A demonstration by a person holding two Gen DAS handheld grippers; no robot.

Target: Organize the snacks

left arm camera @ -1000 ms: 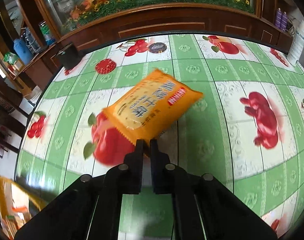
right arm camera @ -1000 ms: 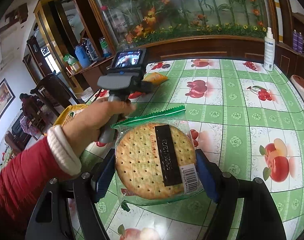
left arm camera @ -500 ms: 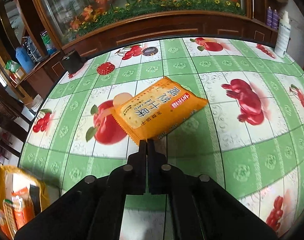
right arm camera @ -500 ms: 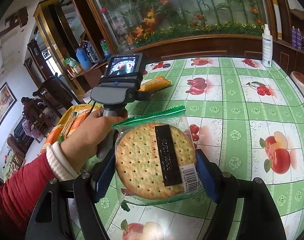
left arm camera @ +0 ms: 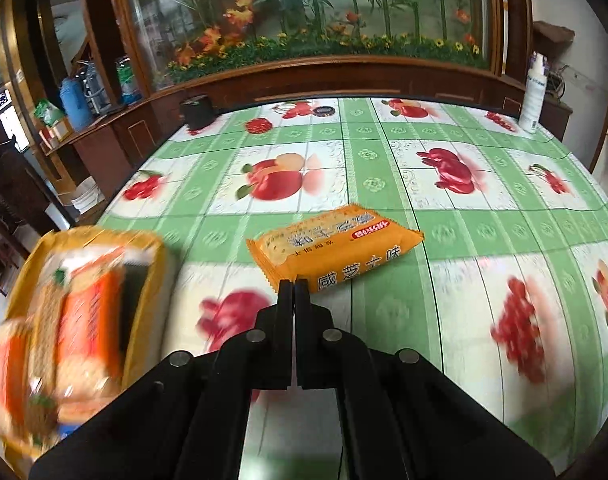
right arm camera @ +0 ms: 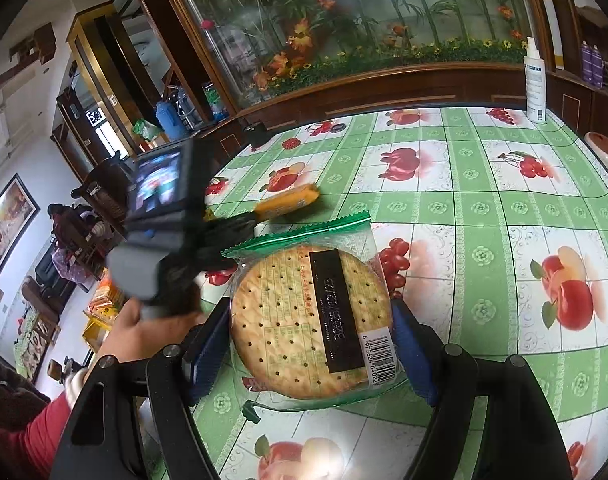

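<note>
My left gripper [left arm camera: 293,286] is shut on the near edge of an orange cracker packet [left arm camera: 334,246] and holds it just over the tablecloth. The same packet [right arm camera: 289,200] shows in the right wrist view ahead of the left gripper. My right gripper [right arm camera: 310,332] is shut on a clear green-topped pack of round crackers [right arm camera: 304,320], held above the table. A yellow basket [left arm camera: 151,256] with several snack packs sits at the left, blurred.
The round table has a green fruit-print cloth [left arm camera: 484,240]. A white spray bottle [left arm camera: 534,92] stands at the far right edge, and a black box [left arm camera: 197,110] at the far left edge. A wooden cabinet with a flower display runs behind.
My left gripper has pulled back and to the left with the orange packet, bringing the yellow basket into view. The right gripper keeps holding the round crackers, nearly still.
</note>
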